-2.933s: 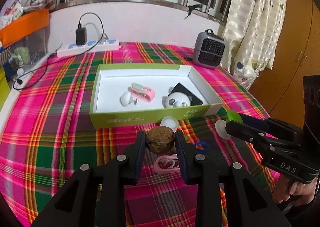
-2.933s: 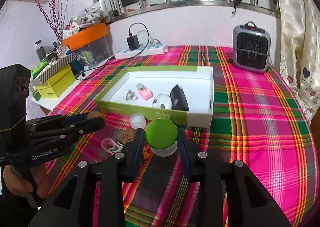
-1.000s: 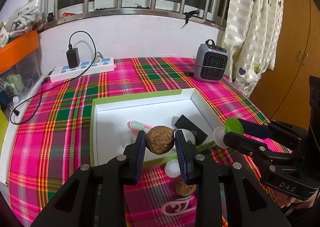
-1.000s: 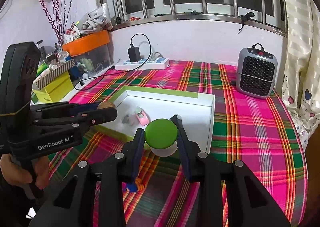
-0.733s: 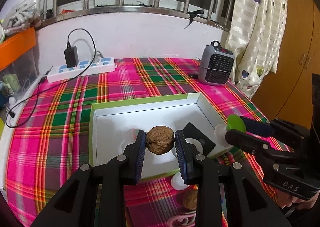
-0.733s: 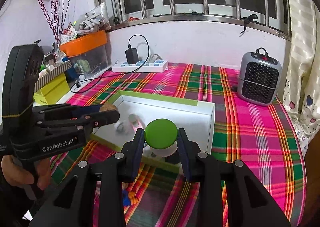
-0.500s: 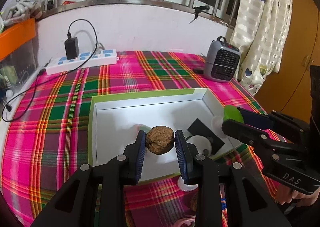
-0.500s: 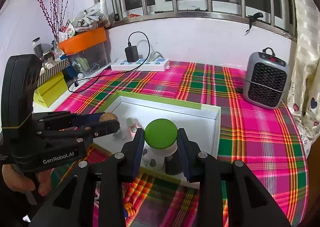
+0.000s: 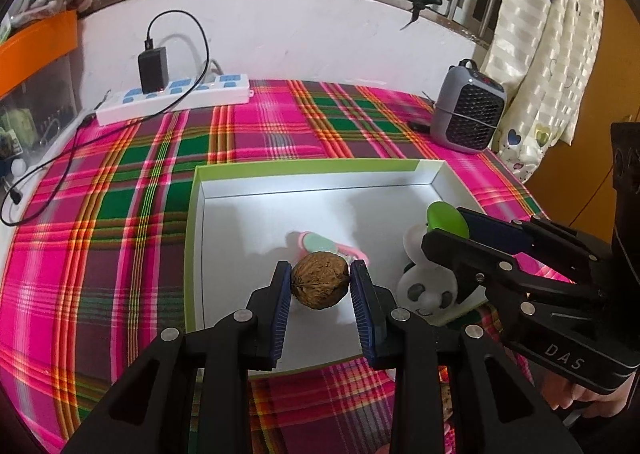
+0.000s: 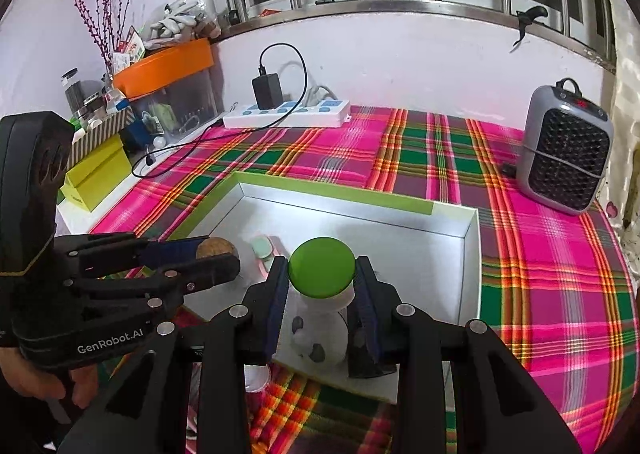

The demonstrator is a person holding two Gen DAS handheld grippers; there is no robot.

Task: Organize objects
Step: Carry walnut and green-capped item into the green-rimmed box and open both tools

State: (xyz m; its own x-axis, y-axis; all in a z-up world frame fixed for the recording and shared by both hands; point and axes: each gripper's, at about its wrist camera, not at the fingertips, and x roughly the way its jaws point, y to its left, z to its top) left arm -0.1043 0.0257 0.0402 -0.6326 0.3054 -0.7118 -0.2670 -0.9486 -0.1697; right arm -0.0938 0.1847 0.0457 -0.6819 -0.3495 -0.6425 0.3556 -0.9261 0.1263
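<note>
My left gripper (image 9: 319,288) is shut on a brown walnut (image 9: 319,284) and holds it above the white inside of the green-rimmed box (image 9: 240,221). My right gripper (image 10: 322,286) is shut on a green-capped white mushroom toy (image 10: 322,268) over the box's (image 10: 471,254) near right part. In the box lie a pink and mint clip (image 9: 320,242) and a white panda toy (image 9: 428,288). The right gripper with the green cap (image 9: 446,218) shows at the right of the left wrist view; the left gripper and walnut (image 10: 216,246) show at the left of the right wrist view.
A grey heater (image 10: 566,155) stands at the back right. A white power strip with a black charger (image 9: 172,95) lies at the back by the wall. An orange-lidded bin (image 10: 168,65) and yellow boxes (image 10: 96,173) sit at the left. A small white cap (image 10: 256,376) lies on the plaid cloth in front of the box.
Both grippers have risen from the cloth and moved forward over the box, each still holding its object. The walnut and the mushroom toy now hang above the box's inside.
</note>
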